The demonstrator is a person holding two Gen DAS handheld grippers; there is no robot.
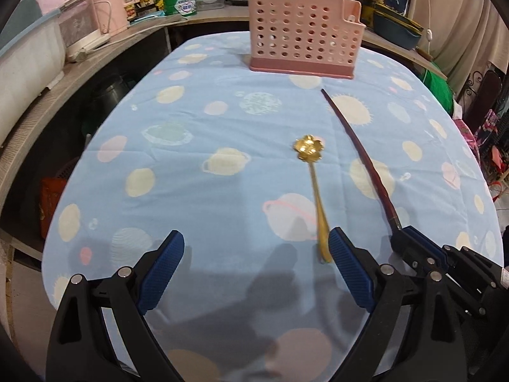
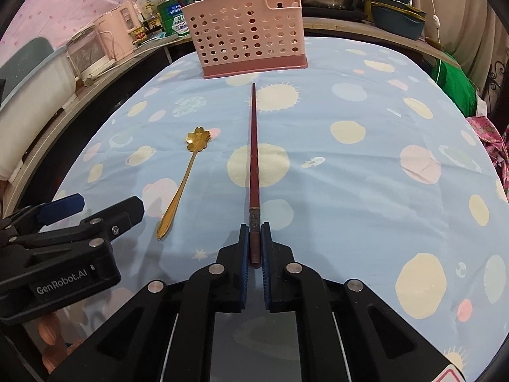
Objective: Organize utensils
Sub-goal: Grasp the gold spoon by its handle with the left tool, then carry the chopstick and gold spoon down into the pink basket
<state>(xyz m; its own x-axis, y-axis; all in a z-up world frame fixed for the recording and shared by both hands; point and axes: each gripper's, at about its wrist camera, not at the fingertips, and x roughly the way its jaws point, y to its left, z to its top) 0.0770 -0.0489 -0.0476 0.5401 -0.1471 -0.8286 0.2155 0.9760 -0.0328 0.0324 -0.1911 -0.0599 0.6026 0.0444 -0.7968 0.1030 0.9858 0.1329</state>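
1. Right gripper: fingers clamped on the thick end of the dark red chopstick; its tip points at the pink holder.
2. Left gripper: fingers spread wide, holding nothing; gold spoon lies on the desk, handle beside one finger.

Your 2 wrist cameras both look steeply down and forward along their fingers, close above the tablecloth. The left view sits left of the right one. Both share the gold spoon, the dark red chopstick and the far pink utensil basket.
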